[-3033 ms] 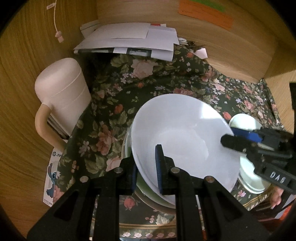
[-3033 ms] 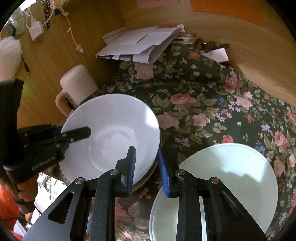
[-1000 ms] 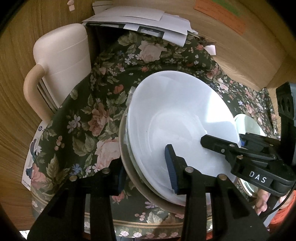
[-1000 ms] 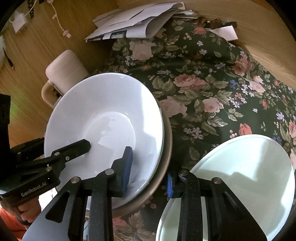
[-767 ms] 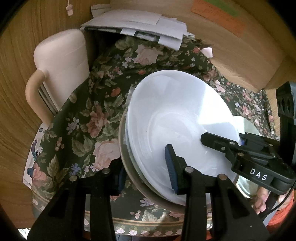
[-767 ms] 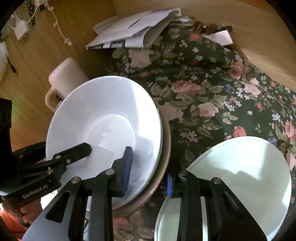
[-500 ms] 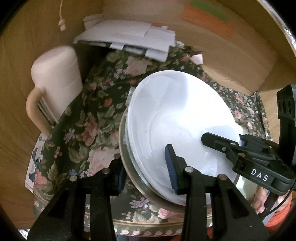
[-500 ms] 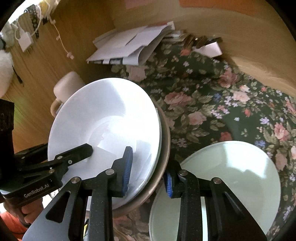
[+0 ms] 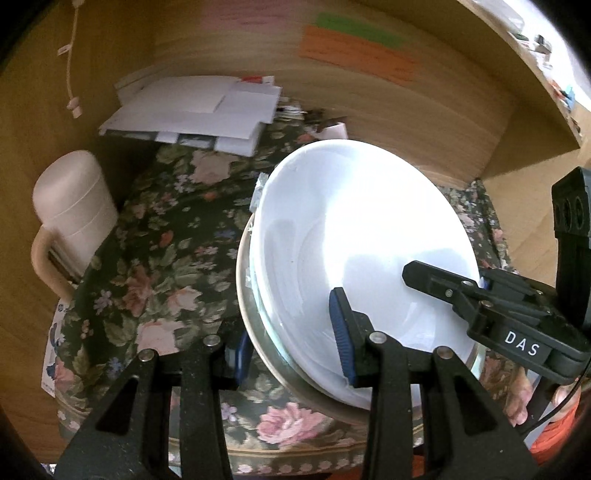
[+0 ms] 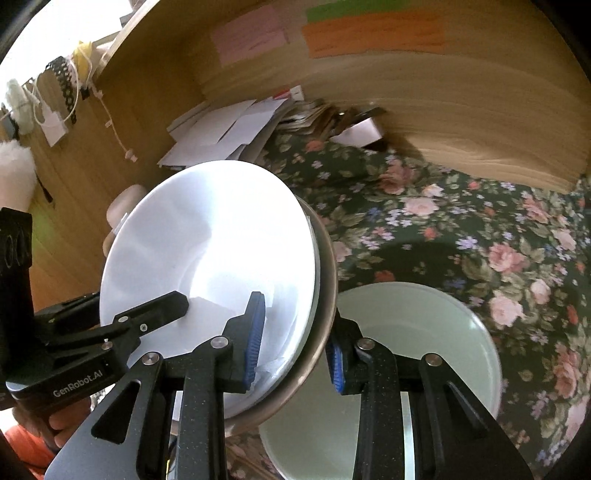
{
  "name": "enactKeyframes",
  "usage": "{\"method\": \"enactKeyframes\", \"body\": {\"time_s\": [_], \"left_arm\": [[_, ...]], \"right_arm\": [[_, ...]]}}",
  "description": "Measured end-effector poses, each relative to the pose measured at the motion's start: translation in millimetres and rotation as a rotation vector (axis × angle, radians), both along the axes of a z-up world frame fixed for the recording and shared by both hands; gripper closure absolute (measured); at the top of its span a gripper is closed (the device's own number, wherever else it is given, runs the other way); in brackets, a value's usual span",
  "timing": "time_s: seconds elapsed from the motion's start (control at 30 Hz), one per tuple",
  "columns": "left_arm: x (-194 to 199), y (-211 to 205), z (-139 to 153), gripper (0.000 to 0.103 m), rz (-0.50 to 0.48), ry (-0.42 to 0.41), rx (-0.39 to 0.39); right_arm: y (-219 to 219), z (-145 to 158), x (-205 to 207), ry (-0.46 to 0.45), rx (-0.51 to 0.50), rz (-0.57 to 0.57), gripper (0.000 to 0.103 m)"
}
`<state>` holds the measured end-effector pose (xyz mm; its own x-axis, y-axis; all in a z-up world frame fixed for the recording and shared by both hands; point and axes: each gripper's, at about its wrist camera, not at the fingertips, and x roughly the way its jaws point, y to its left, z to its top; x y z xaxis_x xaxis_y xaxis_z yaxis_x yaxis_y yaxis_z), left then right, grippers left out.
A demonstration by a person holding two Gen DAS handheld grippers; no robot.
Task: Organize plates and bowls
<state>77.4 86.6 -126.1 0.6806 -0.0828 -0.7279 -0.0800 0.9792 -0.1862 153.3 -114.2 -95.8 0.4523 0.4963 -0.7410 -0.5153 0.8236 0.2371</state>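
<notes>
- Wooden alcove, floral tablecloth over the table; coloured paper notes stuck on the back panel.
- Stack of dishes: white bowl on top, nested in a pale glass plate and a brownish outer dish; tilted, held clear of the cloth between the two grippers.
- Left gripper: jaws clamped on the near rim of the stack, one blue pad inside the white bowl, the other under the outer dish.
- Right gripper: jaws clamped on the opposite rim, one pad inside the bowl, the other beneath the brown edge; also seen in the left wrist view, marked "DAS".
- Left gripper body in the right wrist view lettered "GenRobot.AI"; fingers of a hand wrapped around its handle.
- Pale green plate flat on the cloth, just beside and partly under the raised stack.
- Cream lidded jug with handle standing at the left edge of the table.
- Loose white papers piled at the back; a cord hanging on the side panel.
</notes>
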Motion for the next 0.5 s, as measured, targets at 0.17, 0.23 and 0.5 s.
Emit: {"method": "enactKeyframes", "body": {"time_s": [0.17, 0.23, 0.5], "left_arm": [[4, -18, 4, 0.064, -0.042, -0.009, -0.002], [5, -25, 4, 0.064, -0.061, -0.010, -0.003], [11, -55, 3, 0.064, -0.127, -0.003, -0.005]], "right_arm": [[-19, 5, -3, -0.013, -0.006, -0.039, 0.075], [-27, 6, -4, -0.016, -0.006, -0.056, 0.075], [-55, 7, -10, -0.014, -0.009, -0.111, 0.075]]}}
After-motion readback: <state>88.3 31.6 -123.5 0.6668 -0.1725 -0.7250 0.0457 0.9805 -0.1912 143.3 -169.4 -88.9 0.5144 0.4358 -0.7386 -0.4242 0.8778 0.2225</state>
